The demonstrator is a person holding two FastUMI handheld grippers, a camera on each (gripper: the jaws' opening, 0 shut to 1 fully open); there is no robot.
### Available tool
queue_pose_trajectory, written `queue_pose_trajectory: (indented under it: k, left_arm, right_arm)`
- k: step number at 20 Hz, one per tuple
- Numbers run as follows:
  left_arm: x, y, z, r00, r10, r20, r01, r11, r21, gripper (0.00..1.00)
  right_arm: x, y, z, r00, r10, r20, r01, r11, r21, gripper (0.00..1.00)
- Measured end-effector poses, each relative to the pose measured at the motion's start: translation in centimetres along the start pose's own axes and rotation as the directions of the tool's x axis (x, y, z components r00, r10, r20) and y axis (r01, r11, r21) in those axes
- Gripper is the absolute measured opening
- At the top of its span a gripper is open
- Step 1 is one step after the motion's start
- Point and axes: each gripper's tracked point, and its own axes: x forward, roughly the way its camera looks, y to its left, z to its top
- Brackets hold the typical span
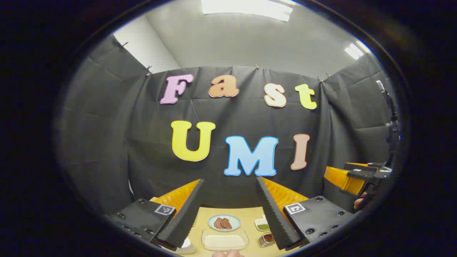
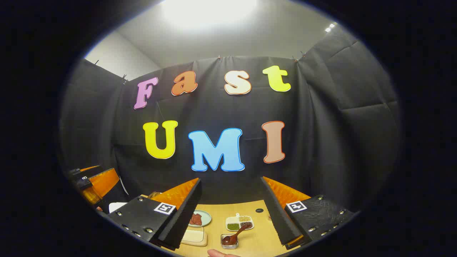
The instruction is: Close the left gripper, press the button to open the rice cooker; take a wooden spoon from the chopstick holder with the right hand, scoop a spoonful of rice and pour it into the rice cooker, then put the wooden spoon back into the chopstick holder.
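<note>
Looking from left to right, I see my left gripper [image 1: 226,210] held high with its jaws wide apart and nothing in them. Below it on the table [image 1: 250,233] sits a clear tray of white rice [image 1: 225,240]. My right gripper [image 2: 232,208] is spread wide and bare too. The wooden spoon [image 2: 237,233] leans in a small glass holder [image 2: 229,241], low between its fingers. I think it is light and stiff, so I'd pinch its handle.

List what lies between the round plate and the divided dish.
Nothing: in the right gripper view, only bare tabletop separates the round plate from the divided dish.
</note>
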Motion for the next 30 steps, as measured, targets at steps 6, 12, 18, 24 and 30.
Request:
queue_pose_trajectory:
  k: [6, 12, 18, 24, 30]
  left_arm:
    - [0.5, -0.1, 1.3, 0.999, 0.031, 0.027, -0.032, 0.999, 0.013, 0.99]
    - [0.8, 0.5, 2.6, 0.997, 0.057, 0.059, -0.057, 0.998, -0.008, 0.98]
    - [0.5, 2.7, 2.5, 0.996, 0.073, 0.057, -0.073, 0.997, -0.007, 0.98]
    - [0.2, 4.1, 2.1, 0.994, 0.083, 0.067, -0.084, 0.996, 0.020, 0.98]
    - [1.2, 5.8, -0.1, 0.994, 0.103, 0.039, -0.103, 0.995, 0.005, 0.99]
  right_arm:
    - [1.2, 0.1, 0.6, 0.999, 0.034, 0.016, -0.034, 0.999, -0.020, 0.97]
    - [1.8, 1.6, 0.2, 0.997, 0.073, -0.006, -0.073, 0.997, -0.006, 0.97]
    - [1.7, 1.8, -0.1, 0.998, 0.065, -0.009, -0.065, 0.998, 0.003, 0.97]
    - [1.4, 2.8, -0.2, 0.996, 0.089, 0.000, -0.089, 0.996, 0.023, 0.97]
    - [1.5, 2.1, -1.0, 0.997, 0.080, -0.007, -0.080, 0.997, -0.004, 0.97]
